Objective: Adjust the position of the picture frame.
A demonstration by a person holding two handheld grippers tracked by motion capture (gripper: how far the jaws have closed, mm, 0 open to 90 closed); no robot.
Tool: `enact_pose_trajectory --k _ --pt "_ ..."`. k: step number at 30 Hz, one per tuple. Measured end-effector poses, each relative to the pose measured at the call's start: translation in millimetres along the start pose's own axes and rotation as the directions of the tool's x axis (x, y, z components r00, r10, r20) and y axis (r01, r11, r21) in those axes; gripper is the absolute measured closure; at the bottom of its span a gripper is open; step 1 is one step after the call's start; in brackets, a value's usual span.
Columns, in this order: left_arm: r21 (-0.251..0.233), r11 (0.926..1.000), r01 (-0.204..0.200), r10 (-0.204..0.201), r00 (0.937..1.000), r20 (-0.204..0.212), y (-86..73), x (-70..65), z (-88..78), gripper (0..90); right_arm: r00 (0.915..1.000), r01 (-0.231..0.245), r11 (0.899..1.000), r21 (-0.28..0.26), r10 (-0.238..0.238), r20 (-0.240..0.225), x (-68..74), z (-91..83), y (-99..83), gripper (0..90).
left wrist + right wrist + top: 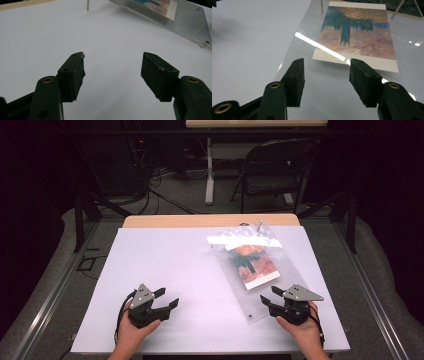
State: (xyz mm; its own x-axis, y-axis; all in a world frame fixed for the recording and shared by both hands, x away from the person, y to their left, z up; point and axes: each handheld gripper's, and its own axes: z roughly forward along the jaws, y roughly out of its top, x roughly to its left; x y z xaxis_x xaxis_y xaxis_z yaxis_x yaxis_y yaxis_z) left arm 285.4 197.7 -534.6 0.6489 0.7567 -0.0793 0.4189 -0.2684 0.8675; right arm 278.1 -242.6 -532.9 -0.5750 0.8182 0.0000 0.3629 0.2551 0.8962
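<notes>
A clear acrylic picture frame (pixel 245 295) lies on the right half of the white table (pixel 165 255), with a print (pixel 250 262) in orange and teal inside it. My left gripper (pixel 169 296) is near the front left, open and empty, pointing toward the frame (pixel 190 22) from well short of it. Just off the frame's near corner, my right gripper (pixel 267 294) stands open. In the right gripper view its jaws (pixel 325 62) hover over the clear panel (pixel 304 50) below the print (pixel 359 37), with nothing gripped. A person's hand holds each gripper.
Thin metal pegs (pixel 87 5) stand up at the frame's far end, and a small standoff (pixel 203 44) sits at its corner. A wooden strip (pixel 210 220) edges the table's far side. Behind it are a folding chair (pixel 272 170) and floor cables.
</notes>
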Motion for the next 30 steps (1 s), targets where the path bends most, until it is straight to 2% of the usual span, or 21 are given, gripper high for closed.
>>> enact_pose_trajectory --k 2,5,11,22,27,30 --pt "-0.008 0.9998 0.019 -0.019 0.9997 0.015 -0.3 1.7 -0.6 35.3 0.9999 0.009 1.000 0.001 -0.009 0.012 1.3 -1.0 0.9 47.1" --pt "-0.009 0.9996 0.028 -0.028 0.9995 0.016 -0.3 3.0 -1.4 36.6 1.0000 0.003 1.000 -0.003 -0.003 -0.002 1.1 -1.6 0.9 49.8" --pt "-0.005 0.9987 0.051 -0.051 0.9984 0.024 0.1 4.6 -1.7 37.6 0.9993 -0.036 0.999 0.005 0.036 0.003 -4.5 -2.1 -2.0 51.4" --pt "-0.024 0.9978 0.062 -0.061 0.9977 0.031 -0.1 7.8 -1.1 38.9 0.9992 -0.038 0.999 0.004 0.038 0.009 -5.0 -1.7 0.6 52.4" --pt "-0.026 0.9976 0.064 -0.064 0.9975 0.030 1.6 10.7 3.0 39.7 0.9992 -0.020 1.000 -0.005 0.020 0.034 -8.1 2.4 6.4 52.5" --pt "-0.034 0.9975 0.062 -0.061 0.9975 0.036 3.9 10.4 5.3 41.2 0.9984 -0.032 0.999 -0.021 0.033 0.047 -13.8 3.9 7.9 52.5"
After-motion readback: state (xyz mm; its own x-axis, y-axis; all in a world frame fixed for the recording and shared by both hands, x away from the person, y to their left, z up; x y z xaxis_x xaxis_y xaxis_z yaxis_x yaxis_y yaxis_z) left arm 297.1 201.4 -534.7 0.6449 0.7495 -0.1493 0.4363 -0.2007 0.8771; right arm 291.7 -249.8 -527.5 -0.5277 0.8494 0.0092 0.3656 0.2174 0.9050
